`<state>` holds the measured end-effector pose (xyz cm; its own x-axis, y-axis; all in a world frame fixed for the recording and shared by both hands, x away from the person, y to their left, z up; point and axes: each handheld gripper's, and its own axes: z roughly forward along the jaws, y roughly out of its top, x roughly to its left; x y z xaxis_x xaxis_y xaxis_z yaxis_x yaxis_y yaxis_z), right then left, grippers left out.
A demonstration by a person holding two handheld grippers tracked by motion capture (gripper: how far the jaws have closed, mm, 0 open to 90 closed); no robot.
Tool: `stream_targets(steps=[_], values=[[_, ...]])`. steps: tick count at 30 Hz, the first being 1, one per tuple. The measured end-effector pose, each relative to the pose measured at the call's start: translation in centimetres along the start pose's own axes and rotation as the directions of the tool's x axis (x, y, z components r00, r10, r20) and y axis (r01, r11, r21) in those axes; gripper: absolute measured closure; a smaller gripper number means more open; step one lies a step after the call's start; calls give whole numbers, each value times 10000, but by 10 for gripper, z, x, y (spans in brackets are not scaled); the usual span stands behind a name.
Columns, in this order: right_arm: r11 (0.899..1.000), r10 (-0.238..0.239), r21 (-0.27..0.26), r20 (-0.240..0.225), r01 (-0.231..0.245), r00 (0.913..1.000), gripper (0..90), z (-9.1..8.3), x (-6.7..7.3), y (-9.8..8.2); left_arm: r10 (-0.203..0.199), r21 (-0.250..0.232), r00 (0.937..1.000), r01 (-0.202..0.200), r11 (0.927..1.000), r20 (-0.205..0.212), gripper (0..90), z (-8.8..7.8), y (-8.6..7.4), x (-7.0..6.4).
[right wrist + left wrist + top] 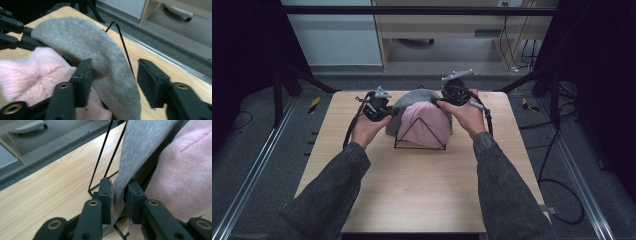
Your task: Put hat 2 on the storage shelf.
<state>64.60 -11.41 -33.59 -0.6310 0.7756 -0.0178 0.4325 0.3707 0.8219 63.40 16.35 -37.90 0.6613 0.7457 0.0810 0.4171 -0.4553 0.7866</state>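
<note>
A grey knitted hat [412,100] lies draped over a black wire rack [419,146] at the far middle of the wooden table [412,195]. A pink knitted hat [424,122] hangs in front of it on the same rack. My left gripper [387,112] is at the grey hat's left edge. In the left gripper view the grey hat [142,142] hangs loosely between the slightly parted jaws of the left gripper [119,185]. My right gripper [115,65] stands open, its jaws astride the grey hat's [82,40] right edge and a rack wire [123,42] without pressing them.
Bare wood runs from the rack to the table's near edge. Past the far edge are grey floor, a pale cabinet [437,30] and cables [517,55]. Metal rails [582,185] and a black cable flank the table on the floor.
</note>
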Motion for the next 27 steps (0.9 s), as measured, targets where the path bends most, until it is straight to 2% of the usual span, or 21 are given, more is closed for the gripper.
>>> stream_targets(steps=[2,5,8,9,10,12,13,14,15,16,17,20,21,22,23,24,25,27], values=[[9998,-11,-204,71,12,10000,386,-5,1,2,96,-33,9999,-96,9999,-58,753,-2,1,-2],[9987,11,-511,262,3,9997,346,-13,3,6,-7,-208,9997,2,9998,-255,721,-7,3,-2],[9966,23,-830,500,19,9987,311,-24,5,9,-103,-447,9989,83,9990,-449,589,-13,5,-1],[9961,61,-885,545,-13,9985,302,-26,5,10,-138,-618,9976,96,9980,-685,544,-20,7,0],[9961,61,-885,545,-13,9985,302,-26,5,10,-138,-618,9976,96,9980,-685,524,-20,7,0],[9945,111,-1046,714,-36,9974,273,-37,7,11,-222,-705,9954,156,9974,-935,458,-35,12,0],[9945,111,-1046,714,-36,9974,273,-37,7,11,-222,-705,9954,156,9974,-935,423,-35,12,0],[9941,152,-1085,773,-67,9969,264,-41,8,11,-301,-787,9948,225,9966,-974,423,-43,14,-2],[9921,139,-1254,930,-22,9956,251,-53,13,9,-292,-876,9936,196,9960,-1090,360,-55,15,-6],[9921,139,-1254,930,-22,9956,251,-53,13,9,-292,-876,9936,196,9960,-1090,325,-55,15,-6],[9909,88,-1342,1041,53,9945,247,-58,15,8,-106,-825,9927,6,9966,-1200,325,-66,15,-10],[9891,50,-1464,1328,146,9911,206,-78,23,2,-85,-911,9910,-37,9958,-1333,224,-84,12,-17],[9896,66,-1433,1404,138,9901,194,-84,24,0,-192,-798,9932,100,9968,-1148,193,-90,10,-21],[9898,125,-1418,1574,101,9875,173,-96,26,-6,-121,-624,9948,58,9980,-1007,122,-96,7,-25],[9901,148,-1402,1594,78,9871,163,-99,26,-8,120,-506,9950,-171,9986,-995,113,-102,2,-30],[9901,148,-1402,1594,78,9871,163,-99,26,-8,120,-506,9950,-171,9986,-995,105,-102,2,-30],[9910,146,-1337,1625,74,9866,155,-103,27,-11,395,-440,9937,-443,9980,-1053,105,-108,-4,-35],[9907,161,-1355,1723,75,9849,146,-114,30,-20,509,-317,9936,-543,9980,-1011,83,-115,-11,-42]])
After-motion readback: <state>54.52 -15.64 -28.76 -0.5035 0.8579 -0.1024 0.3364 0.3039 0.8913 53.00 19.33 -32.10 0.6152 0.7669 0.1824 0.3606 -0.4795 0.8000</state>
